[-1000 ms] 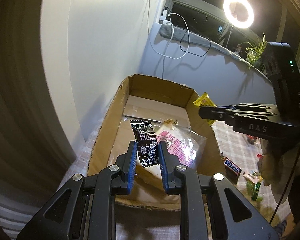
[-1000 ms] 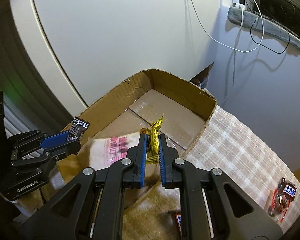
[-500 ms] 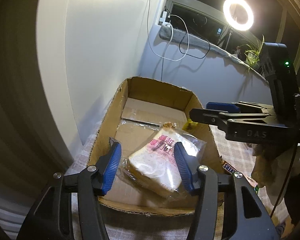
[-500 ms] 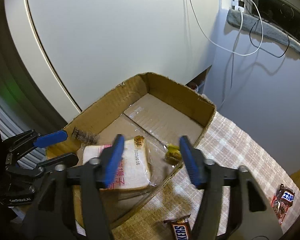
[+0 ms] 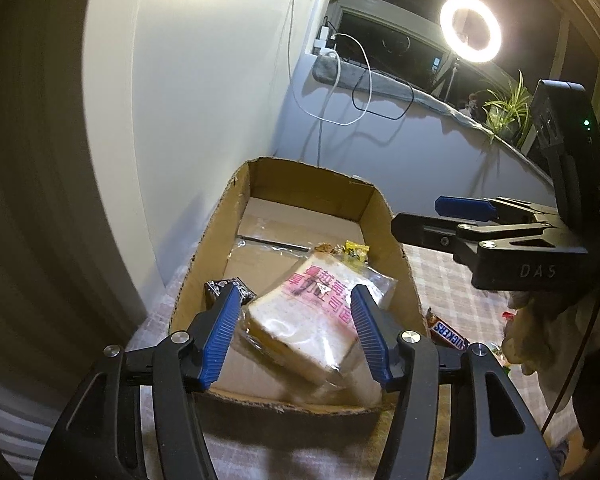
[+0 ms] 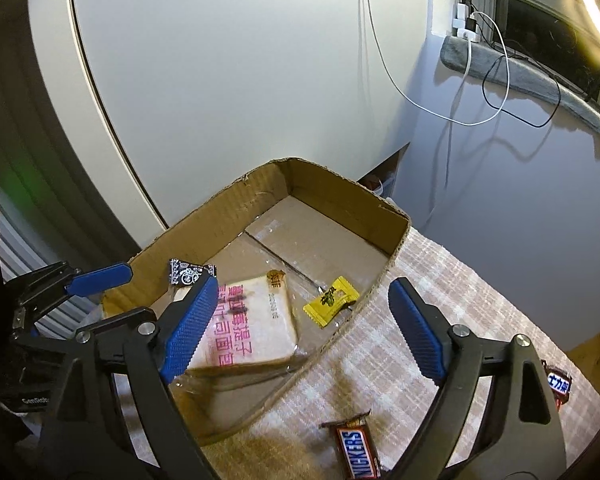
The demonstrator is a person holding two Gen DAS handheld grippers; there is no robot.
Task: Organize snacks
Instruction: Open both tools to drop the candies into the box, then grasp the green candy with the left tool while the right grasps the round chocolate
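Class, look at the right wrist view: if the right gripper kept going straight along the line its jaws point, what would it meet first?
Most likely the near right wall of the cardboard box, with the yellow candy packet just beyond it inside. The right gripper has just been opening its jaws and holds nothing. Depth here is uncertain.
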